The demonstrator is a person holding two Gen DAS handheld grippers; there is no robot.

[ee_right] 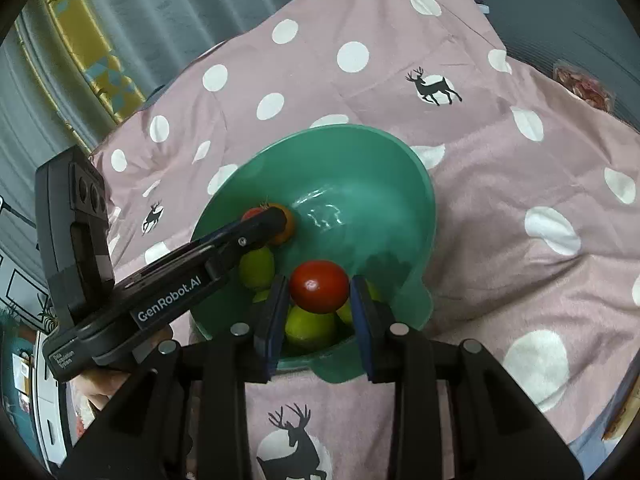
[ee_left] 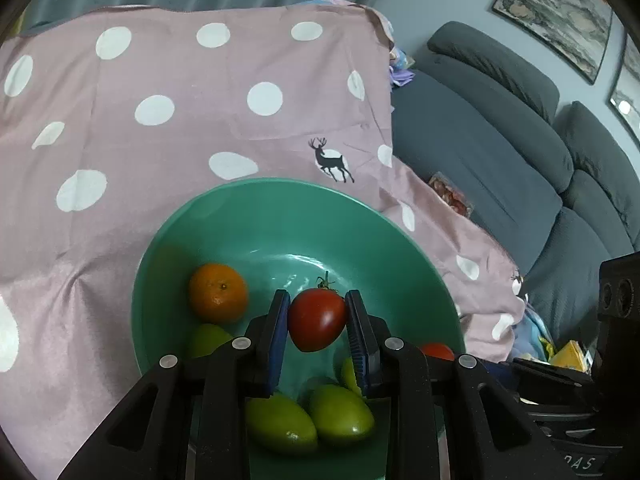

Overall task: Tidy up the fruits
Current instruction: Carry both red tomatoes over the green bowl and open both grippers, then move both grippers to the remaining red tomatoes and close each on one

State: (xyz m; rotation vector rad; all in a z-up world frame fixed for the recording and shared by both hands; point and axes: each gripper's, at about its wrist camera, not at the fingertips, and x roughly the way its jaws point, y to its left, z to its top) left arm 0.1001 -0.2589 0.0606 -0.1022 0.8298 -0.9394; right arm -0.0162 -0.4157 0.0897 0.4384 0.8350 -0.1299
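A teal bowl [ee_left: 280,220] sits on a pink polka-dot cloth and holds an orange [ee_left: 218,292], several green fruits [ee_left: 340,414] and red tomatoes. My left gripper [ee_left: 318,320] is shut on a red tomato with a stem [ee_left: 316,322], held over the bowl. My right gripper [ee_right: 319,292] is shut on another red tomato [ee_right: 319,286], above the green fruits [ee_right: 308,328] at the bowl's near side [ee_right: 416,208]. The left gripper's finger [ee_right: 264,220] shows in the right wrist view, reaching into the bowl beside the orange [ee_right: 286,228].
The pink cloth with white dots and deer prints [ee_left: 160,128] covers the table. A grey sofa [ee_left: 500,152] stands at the right. Curtains [ee_right: 120,20] hang behind. The right gripper's body [ee_left: 616,320] is at the right edge of the left wrist view.
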